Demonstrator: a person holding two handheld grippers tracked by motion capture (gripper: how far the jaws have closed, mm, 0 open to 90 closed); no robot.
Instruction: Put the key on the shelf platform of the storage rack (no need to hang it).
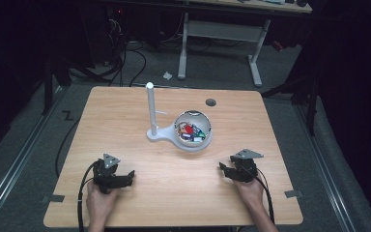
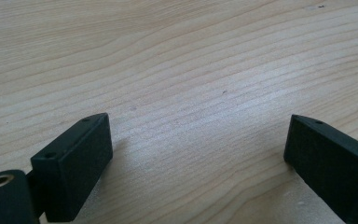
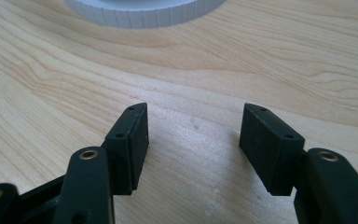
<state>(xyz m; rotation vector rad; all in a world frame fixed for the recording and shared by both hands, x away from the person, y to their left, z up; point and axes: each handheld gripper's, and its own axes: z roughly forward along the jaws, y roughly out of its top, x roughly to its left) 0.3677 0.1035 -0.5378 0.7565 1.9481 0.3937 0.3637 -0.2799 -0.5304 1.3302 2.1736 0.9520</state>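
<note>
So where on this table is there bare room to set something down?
Bare wood lies between the left gripper and right gripper, and along the table's left edge. The middle is crowded by the white bowl and post.

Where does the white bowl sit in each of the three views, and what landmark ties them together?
High view: the white bowl sits mid-table, right of the white post, ahead of both grippers.
Left gripper view: the bowl is not in it; bare wood lies between the open jaws.
Right gripper view: the bowl's ribbed white wall crosses the top edge, beyond the open jaws.
Shared landmark: the light wood-grain tabletop.
</note>
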